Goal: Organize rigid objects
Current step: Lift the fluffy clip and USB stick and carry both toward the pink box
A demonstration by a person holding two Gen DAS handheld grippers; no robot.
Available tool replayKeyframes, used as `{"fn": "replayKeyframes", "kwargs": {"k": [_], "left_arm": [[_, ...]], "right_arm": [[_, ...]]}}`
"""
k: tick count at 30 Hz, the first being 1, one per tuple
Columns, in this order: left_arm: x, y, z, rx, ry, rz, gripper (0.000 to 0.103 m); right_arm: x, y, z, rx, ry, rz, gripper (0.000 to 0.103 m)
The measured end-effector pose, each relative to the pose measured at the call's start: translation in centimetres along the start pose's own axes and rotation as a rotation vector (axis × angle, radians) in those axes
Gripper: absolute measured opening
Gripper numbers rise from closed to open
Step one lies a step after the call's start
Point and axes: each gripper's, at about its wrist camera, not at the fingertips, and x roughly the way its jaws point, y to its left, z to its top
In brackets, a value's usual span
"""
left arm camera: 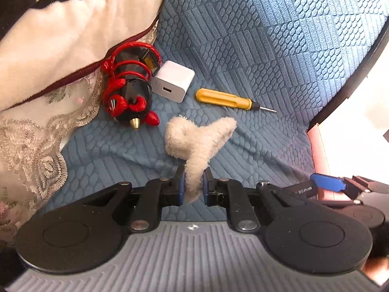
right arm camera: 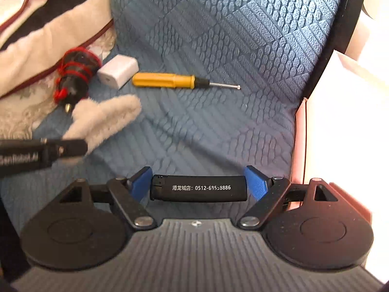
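My left gripper (left arm camera: 194, 178) is shut on a fluffy cream plush piece (left arm camera: 197, 138), held just above the blue quilted cover (left arm camera: 255, 36). My right gripper (right arm camera: 198, 180) is shut on a black lighter (right arm camera: 198, 188) with white print, gripped end to end between the blue pads (right arm camera: 255, 182). On the cover lie a yellow-handled screwdriver (left arm camera: 225, 99), a white charger block (left arm camera: 173, 80) and a black toy with red cord (left arm camera: 130, 85). The same screwdriver (right arm camera: 167, 80), charger (right arm camera: 119, 71), toy (right arm camera: 75, 73) and plush (right arm camera: 104, 119) show in the right wrist view.
A cream and black plush pillow with lace trim (left arm camera: 48, 48) lies at the left, touching the toy. The cover's dark edge (left arm camera: 352, 73) runs down the right side, with a pink surface (right arm camera: 301, 146) beyond it. The left gripper's finger (right arm camera: 48, 150) enters the right wrist view at the left.
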Motion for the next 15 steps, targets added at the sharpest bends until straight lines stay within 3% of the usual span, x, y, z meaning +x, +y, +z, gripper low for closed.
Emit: {"fn": "replayKeyframes", "kwargs": {"k": [8, 15], "left_arm": [[-1.1, 0.4, -0.8, -0.015, 0.002, -0.052, 0.017], [-2.5, 0.5, -2.2, 0.008, -0.011, -0.047, 0.017]], "right_arm": [[-1.9, 1.0, -2.0, -0.008, 0.001, -0.036, 0.085], [-3.6, 1.9, -3.5, -0.02, -0.016, -0.047, 0.085]]}}
